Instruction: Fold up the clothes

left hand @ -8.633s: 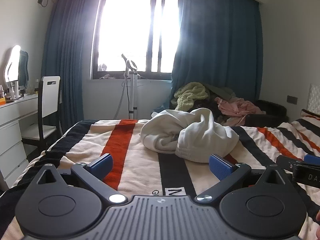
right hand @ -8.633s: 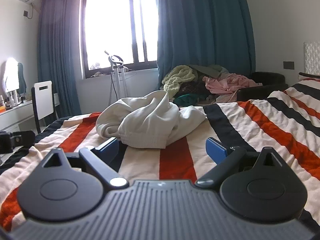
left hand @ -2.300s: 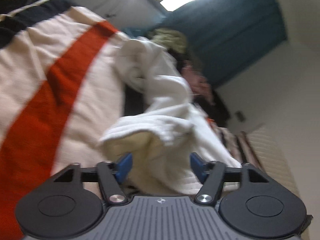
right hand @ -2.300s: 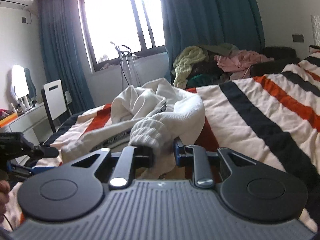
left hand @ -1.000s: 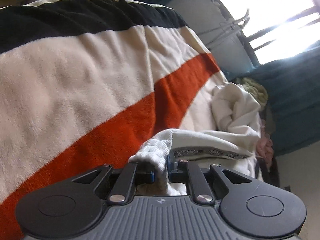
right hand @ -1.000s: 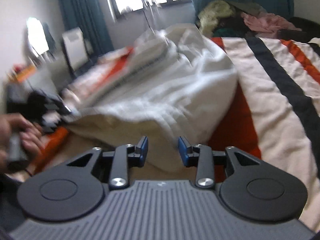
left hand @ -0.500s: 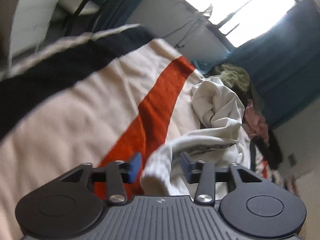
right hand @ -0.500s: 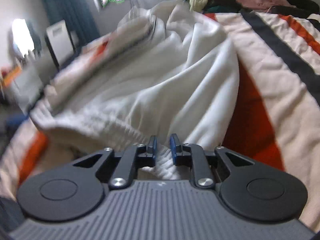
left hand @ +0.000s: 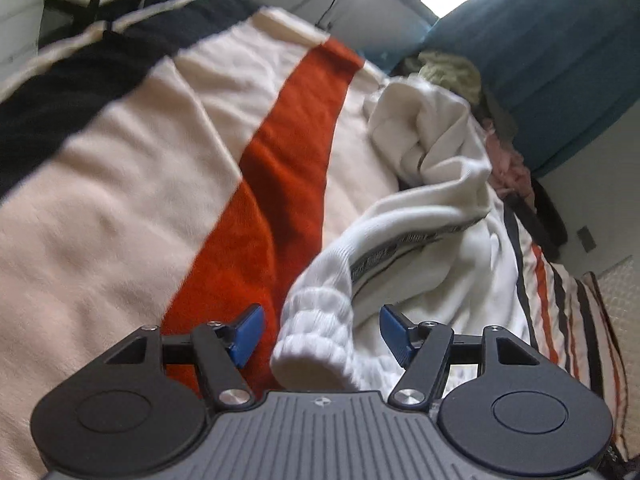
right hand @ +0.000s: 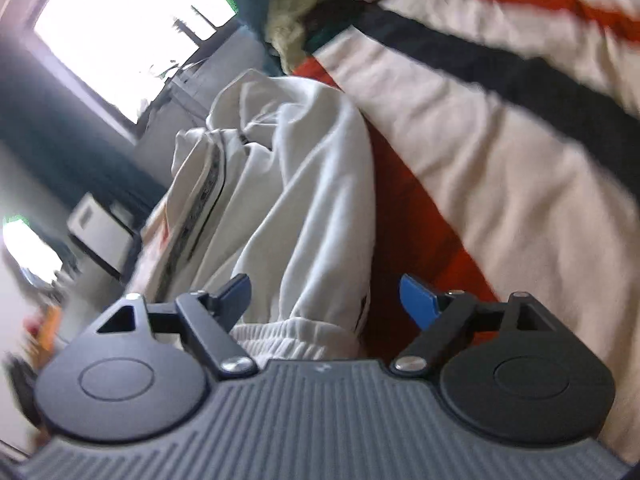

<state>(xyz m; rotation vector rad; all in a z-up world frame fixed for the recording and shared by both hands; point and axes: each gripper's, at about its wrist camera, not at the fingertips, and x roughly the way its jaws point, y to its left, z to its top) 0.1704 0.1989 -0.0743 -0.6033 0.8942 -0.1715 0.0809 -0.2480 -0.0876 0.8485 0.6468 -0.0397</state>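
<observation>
1. The white sweatpants [left hand: 440, 208] are lying on the striped bed blanket [left hand: 120, 184], half pulled out of a heap. One leg runs toward my left side and ends in a ribbed cuff [left hand: 316, 336], and the far end is still bunched up near the window. A dark printed stripe runs down the leg seam.

2. My left gripper [left hand: 320, 334] has let go. Half a second back the blue pads were close against that cuff, and a second ago they were clamped on it. Now they're spread wide, with the cuff sitting loose between them and touching neither pad as far as I can see.

3. Same deal on the right. My right gripper [right hand: 324, 296] was pinched nearly closed on the ribbed hem [right hand: 296, 338] half a second ago. Now its fingers are wide apart, and the hem lies just below them on the blanket.

4. So both ends got dropped at about the same moment. My guess is that was a drag-and-lay-out move, not a fold. The fabric's still rumpled with no clean crease anywhere, so it'll want flattening before any folding works.

5. Further out there's a pile of other clothes [left hand: 452, 72] by the blue curtain [left hand: 560, 60]. The right view is pretty blurry.
</observation>
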